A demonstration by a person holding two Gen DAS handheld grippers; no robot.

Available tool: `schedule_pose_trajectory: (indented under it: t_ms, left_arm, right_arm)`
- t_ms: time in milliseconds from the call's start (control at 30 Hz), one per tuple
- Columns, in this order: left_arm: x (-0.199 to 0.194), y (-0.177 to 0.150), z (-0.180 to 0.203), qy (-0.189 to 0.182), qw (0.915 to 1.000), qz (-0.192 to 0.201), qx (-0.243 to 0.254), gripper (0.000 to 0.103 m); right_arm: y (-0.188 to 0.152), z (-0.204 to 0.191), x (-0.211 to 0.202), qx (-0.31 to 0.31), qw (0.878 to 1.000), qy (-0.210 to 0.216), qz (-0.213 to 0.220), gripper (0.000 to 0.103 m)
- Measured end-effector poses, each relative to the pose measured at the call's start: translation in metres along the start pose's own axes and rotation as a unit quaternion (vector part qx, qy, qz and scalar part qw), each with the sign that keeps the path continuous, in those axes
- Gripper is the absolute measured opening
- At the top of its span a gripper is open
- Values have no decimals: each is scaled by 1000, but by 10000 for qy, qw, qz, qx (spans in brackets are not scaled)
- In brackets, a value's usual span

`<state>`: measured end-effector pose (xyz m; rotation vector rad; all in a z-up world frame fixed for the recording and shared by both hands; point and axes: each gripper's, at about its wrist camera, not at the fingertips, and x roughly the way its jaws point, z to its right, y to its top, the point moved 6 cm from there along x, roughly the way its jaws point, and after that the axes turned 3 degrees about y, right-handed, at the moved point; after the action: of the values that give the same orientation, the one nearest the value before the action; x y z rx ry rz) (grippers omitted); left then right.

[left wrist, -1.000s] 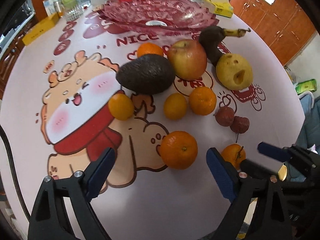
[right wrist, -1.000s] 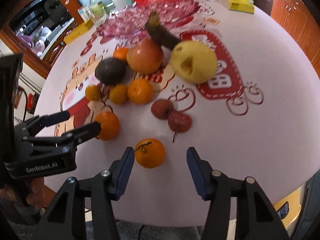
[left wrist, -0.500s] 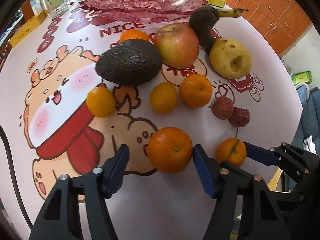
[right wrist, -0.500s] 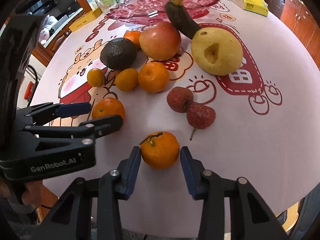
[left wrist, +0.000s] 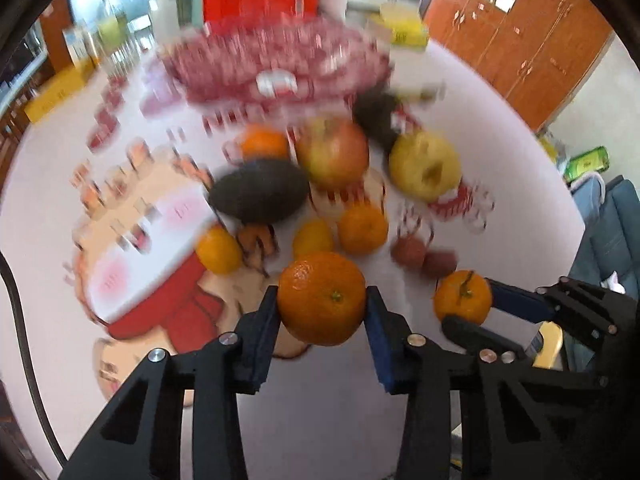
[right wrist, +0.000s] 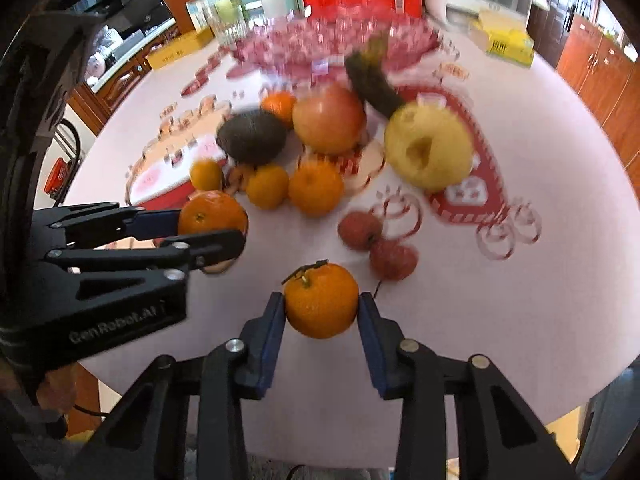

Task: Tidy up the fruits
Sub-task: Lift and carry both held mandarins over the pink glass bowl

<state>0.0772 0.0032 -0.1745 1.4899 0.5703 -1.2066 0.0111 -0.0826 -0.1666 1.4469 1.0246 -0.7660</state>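
Two grips: seen from the left wrist, the left gripper (left wrist: 322,312) is closing its blue pads on a round orange mandarin (left wrist: 322,298) above the pale printed tablecloth (left wrist: 320,420). From the right wrist, the right gripper (right wrist: 321,314) is closing on a stemmed orange mandarin (right wrist: 321,306), near two red lychees (right wrist: 376,242).

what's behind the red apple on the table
Behind the red apple lie a small orange, partly hidden by the avocado, the dark banana, and the pink glass dish. The tablecloth directly behind the apple is covered.
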Motion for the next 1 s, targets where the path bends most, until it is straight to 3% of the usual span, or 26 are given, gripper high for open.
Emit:
schedule_pose_trajectory:
  t_ms: [233, 433, 733, 833, 1000]
  left_arm:
    - [-70, 43, -18, 100, 9978, 641, -147, 40]
    - [-115, 82, -35, 344, 9937, 1058, -109, 40]
    - [-162, 173, -72, 715, 9855, 1526, -204, 40]
    - [-165, 203, -79, 839, 9831, 1613, -234, 40]
    - [-133, 241, -83, 1009, 9823, 1543, -320, 40]
  right_arm:
    - [52, -1, -70, -196, 9962, -211, 820, 37]
    - [103, 0, -110, -308, 9918, -261, 1212, 37]
    - [226, 13, -167, -667, 9762, -904, 1856, 37]
    - [265, 20, -167, -688, 9759, -955, 1840, 37]
    - [306, 28, -117, -742, 9830, -899, 1416, 37]
